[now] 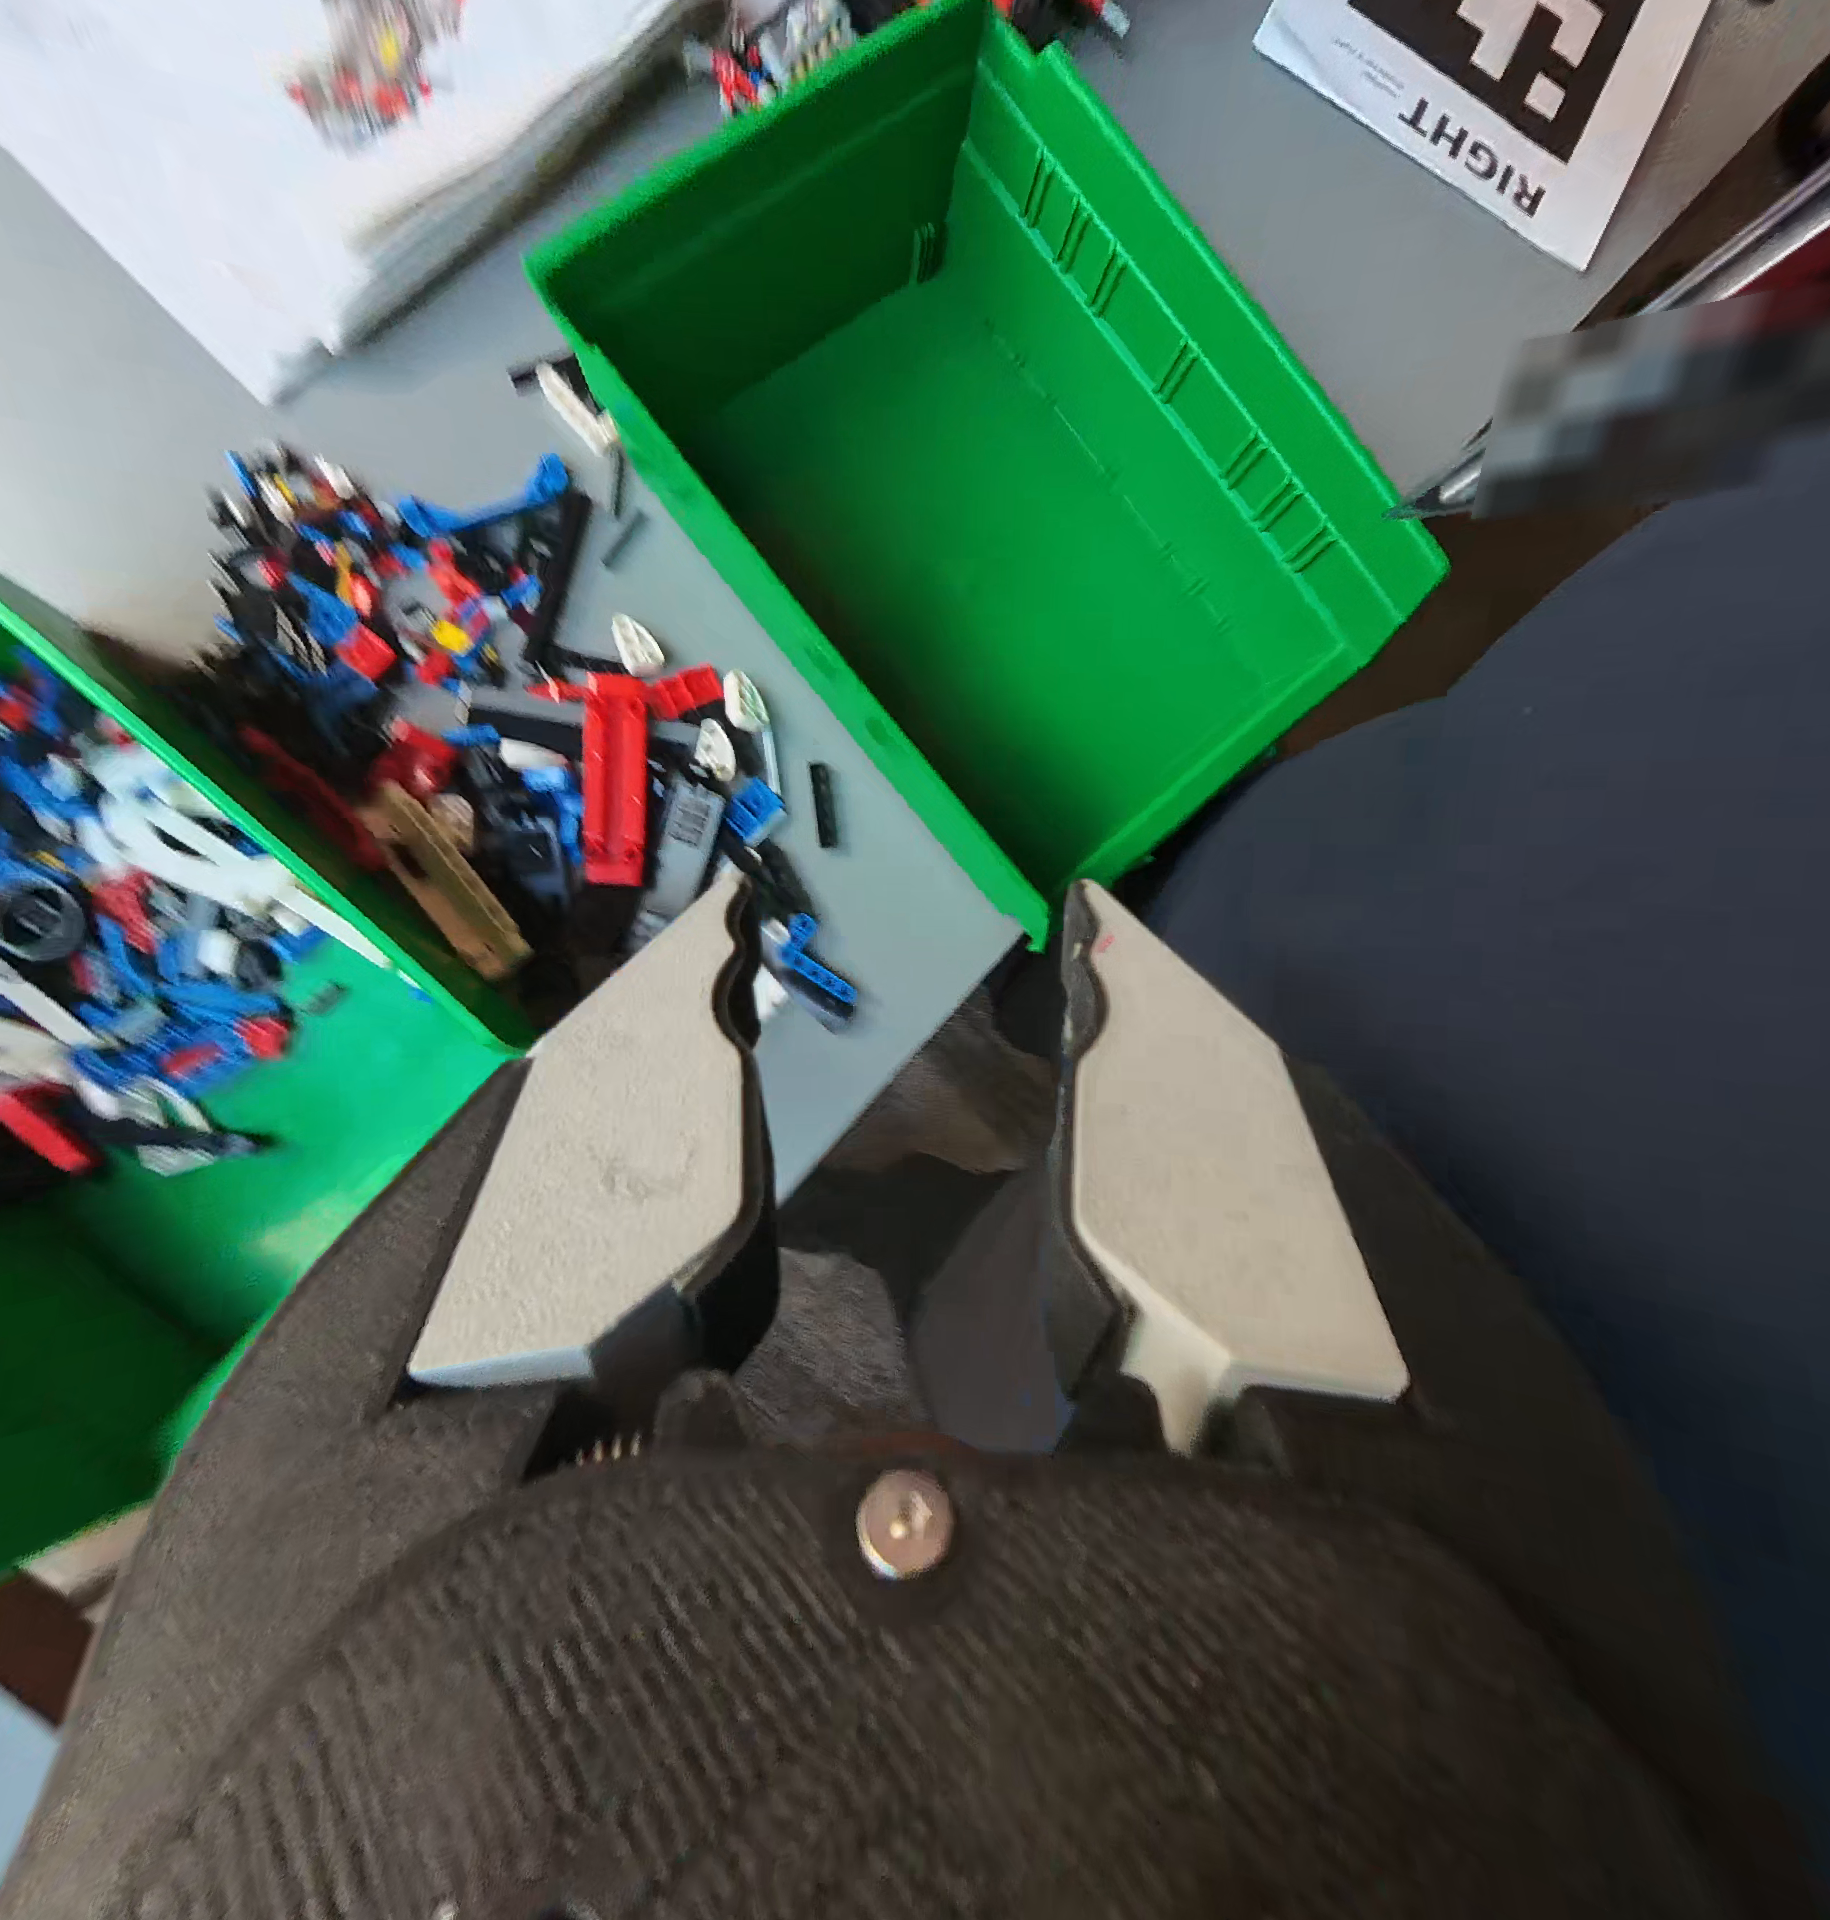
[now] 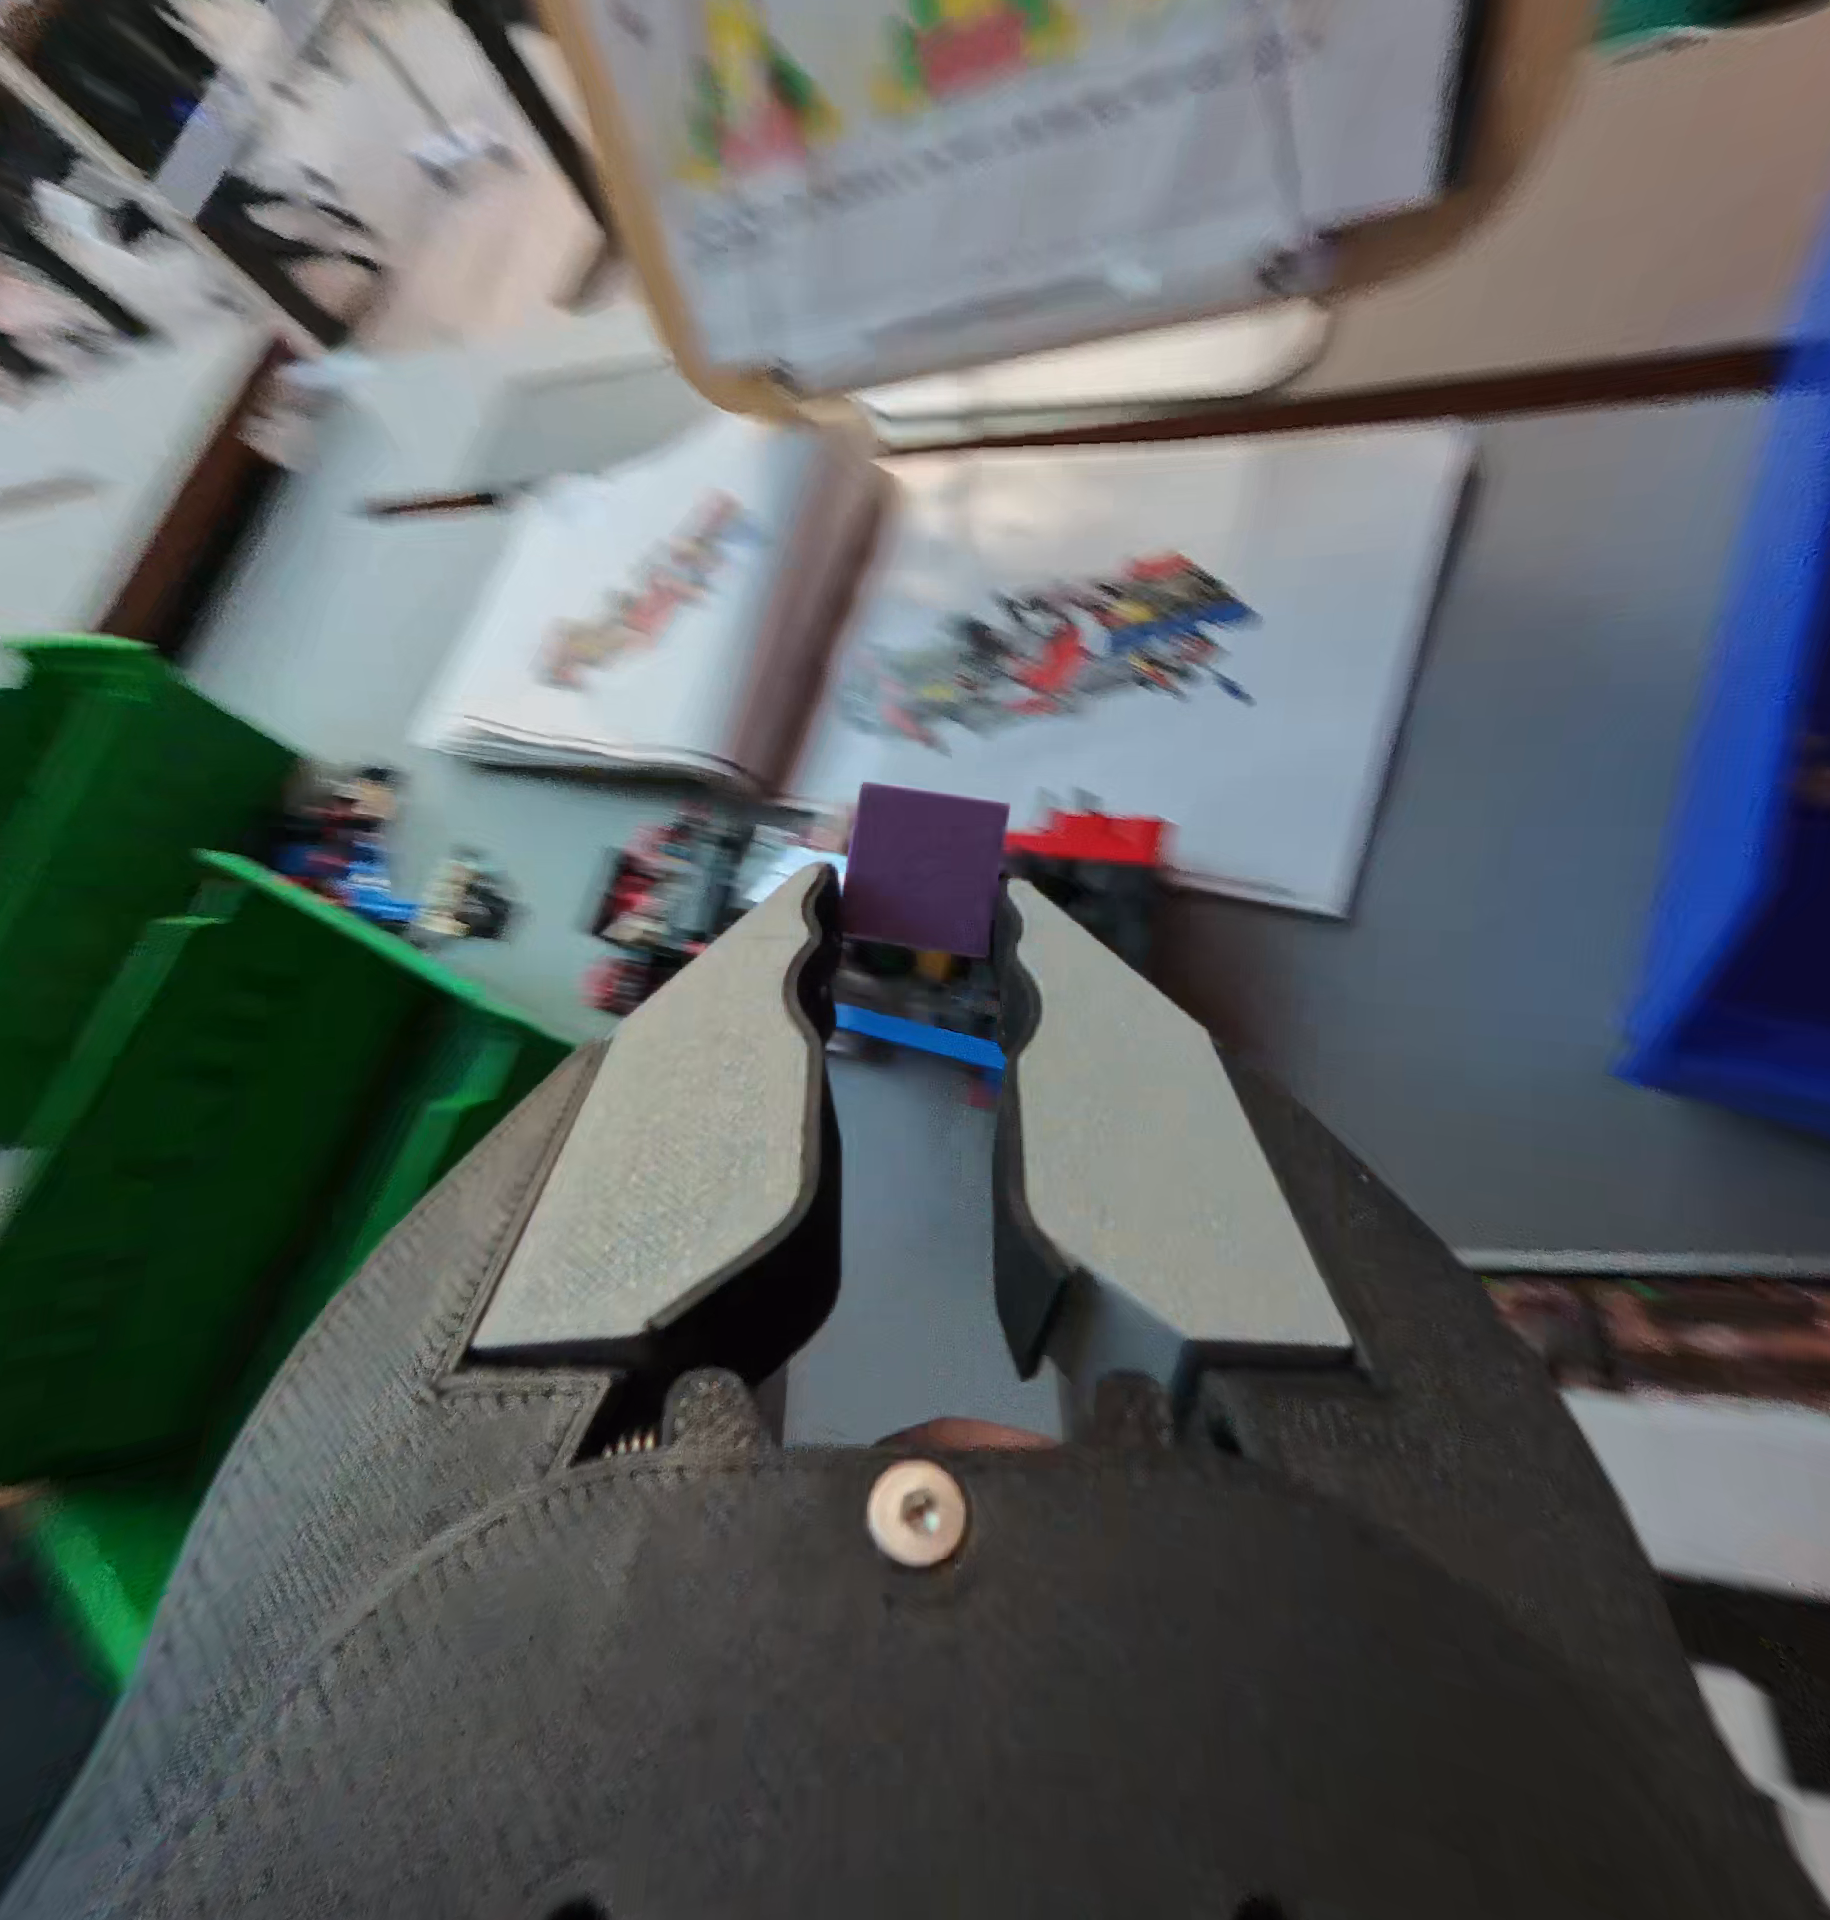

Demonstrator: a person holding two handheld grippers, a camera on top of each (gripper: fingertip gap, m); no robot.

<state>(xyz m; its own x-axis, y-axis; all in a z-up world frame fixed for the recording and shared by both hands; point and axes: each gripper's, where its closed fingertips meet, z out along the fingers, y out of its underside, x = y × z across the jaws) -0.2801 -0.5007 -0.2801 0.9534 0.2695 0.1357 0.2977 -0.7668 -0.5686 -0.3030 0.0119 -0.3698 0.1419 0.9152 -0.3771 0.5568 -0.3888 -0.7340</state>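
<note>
My left gripper [image 1: 906, 914] is open and empty, held above the near edge of the grey table [image 1: 890, 935]. A pile of red, blue, black and white building pieces [image 1: 495, 727] lies just beyond its left finger. A small blue angled piece [image 1: 812, 961] lies closest to that finger. An empty green bin [image 1: 994, 499] stands beyond the right finger. My right gripper [image 2: 921, 904] is shut on a purple cube [image 2: 926, 868], held at the fingertips in the air. Both pads press on its sides.
A second green bin [image 1: 142, 1091] with several mixed pieces stands at the left. An open booklet [image 2: 994, 644] lies on the table ahead of my right gripper. A blue bin [image 2: 1784, 727] is at the right and green bins [image 2: 163, 1039] at the left. A paper marker sheet [image 1: 1462, 104] lies far right. Across from one pair of fingers to the other is roughly 50 cm.
</note>
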